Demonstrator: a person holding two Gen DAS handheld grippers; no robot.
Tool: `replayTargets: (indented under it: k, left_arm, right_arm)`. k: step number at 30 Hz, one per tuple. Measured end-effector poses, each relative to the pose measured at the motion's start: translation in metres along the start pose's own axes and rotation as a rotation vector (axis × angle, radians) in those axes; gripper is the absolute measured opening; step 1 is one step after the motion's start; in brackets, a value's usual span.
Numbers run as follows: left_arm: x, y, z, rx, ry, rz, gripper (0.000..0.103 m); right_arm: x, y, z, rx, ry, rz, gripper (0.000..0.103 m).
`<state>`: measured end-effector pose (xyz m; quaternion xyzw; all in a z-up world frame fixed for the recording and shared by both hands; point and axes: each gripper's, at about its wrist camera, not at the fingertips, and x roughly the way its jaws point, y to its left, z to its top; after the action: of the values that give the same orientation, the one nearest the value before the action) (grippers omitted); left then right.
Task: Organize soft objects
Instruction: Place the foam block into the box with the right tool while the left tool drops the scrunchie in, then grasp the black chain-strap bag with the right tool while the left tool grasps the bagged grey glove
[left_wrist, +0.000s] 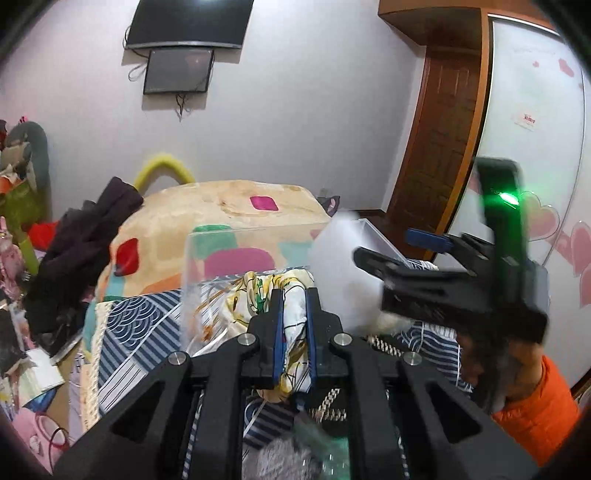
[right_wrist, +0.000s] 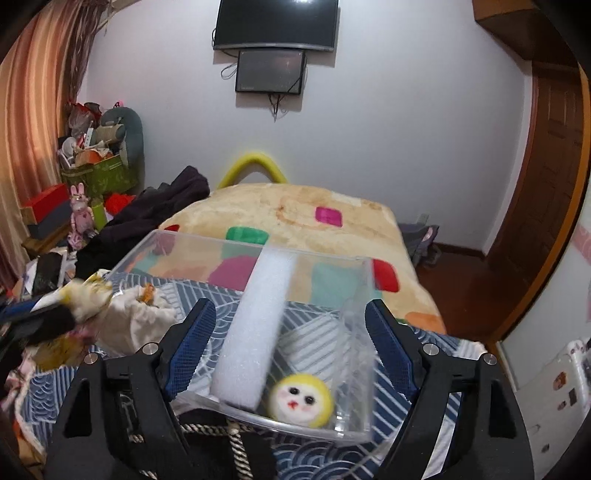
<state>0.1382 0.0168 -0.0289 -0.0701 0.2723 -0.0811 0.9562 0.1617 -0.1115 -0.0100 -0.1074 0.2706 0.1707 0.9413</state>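
My left gripper (left_wrist: 293, 295) is shut on a white and yellow patterned cloth (left_wrist: 273, 291), held just in front of the clear plastic box (left_wrist: 251, 236). In the right wrist view my right gripper (right_wrist: 290, 314) is open above the clear plastic box (right_wrist: 325, 258). A white foam block (right_wrist: 255, 328) stands slanted inside the box, between the fingers but touching neither. A round yellow plush face (right_wrist: 301, 404) lies at the box's near corner. The left gripper with the cloth (right_wrist: 70, 314) shows blurred at the left. The foam block (left_wrist: 340, 266) and the right gripper (left_wrist: 373, 264) show in the left wrist view.
The box stands on a blue patterned bedspread (right_wrist: 332, 454). A folded blanket with coloured patches (right_wrist: 295, 214) lies behind it, dark clothes (right_wrist: 159, 210) to its left. A white cloth bundle (right_wrist: 136, 321) lies left of the box. Clutter fills the far left corner (right_wrist: 96, 162).
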Motion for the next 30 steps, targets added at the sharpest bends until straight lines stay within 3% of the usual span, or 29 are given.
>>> replayTargets:
  k: [4, 15, 18, 20, 30]
  left_arm:
    - [0.024, 0.003, 0.007, -0.018, 0.036, -0.012, 0.010]
    - [0.075, -0.007, -0.005, 0.025, 0.153, 0.050, 0.012]
    - [0.078, -0.006, -0.009, 0.026, 0.163, 0.064, 0.030]
    - [0.076, -0.006, -0.009, 0.021, 0.175, 0.048, 0.049]
    - [0.031, -0.008, -0.011, 0.024, 0.133, 0.035, 0.068]
  right_arm:
    - [-0.011, -0.006, -0.007, -0.014, -0.019, -0.010, 0.081]
    - [-0.026, -0.023, -0.027, 0.065, -0.013, 0.087, 0.081]
    - [-0.027, -0.021, -0.032, 0.065, -0.002, 0.106, 0.081]
    - [-0.028, -0.018, -0.035, 0.065, 0.002, 0.114, 0.081]
    - [-0.043, -0.001, -0.039, 0.067, -0.009, 0.162, 0.083]
